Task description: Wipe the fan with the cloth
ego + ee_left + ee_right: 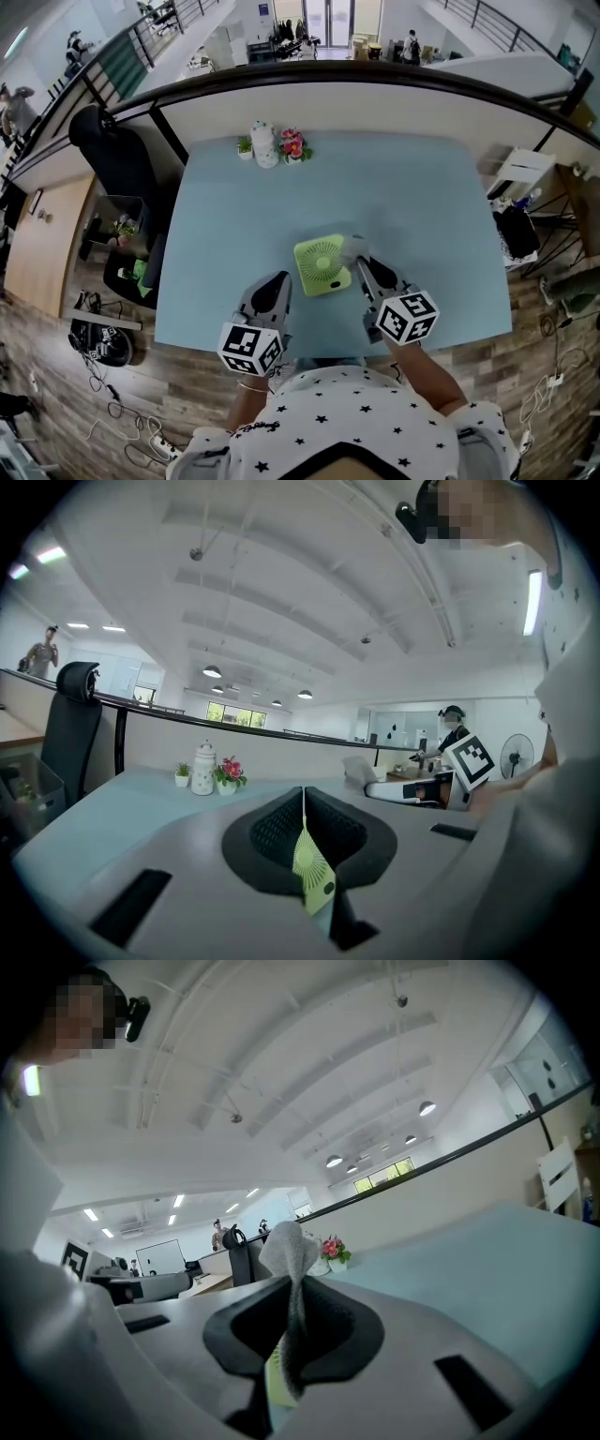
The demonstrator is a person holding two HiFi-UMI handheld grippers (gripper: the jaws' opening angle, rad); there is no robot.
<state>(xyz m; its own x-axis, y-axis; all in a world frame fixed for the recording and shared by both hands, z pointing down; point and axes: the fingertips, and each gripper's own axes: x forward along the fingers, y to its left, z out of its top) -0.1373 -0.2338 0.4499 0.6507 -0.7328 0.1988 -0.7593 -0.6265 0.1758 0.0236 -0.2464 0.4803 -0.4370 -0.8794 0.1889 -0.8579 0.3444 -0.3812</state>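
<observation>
Jaws of R gripper are clamping the grey cloth, its bunched end reaching over the green mini fan's right edge on the desk, prob. for wiping. L gripper, jaws together w/ nothing between, is pointing just beside its left edge, both grippers angling inward.

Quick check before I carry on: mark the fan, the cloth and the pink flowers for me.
fan (322, 262), head view, on the round front grille.
cloth (289, 1247), right gripper view, on its bunched upper end.
pink flowers (294, 145), head view, on the blossoms.
</observation>
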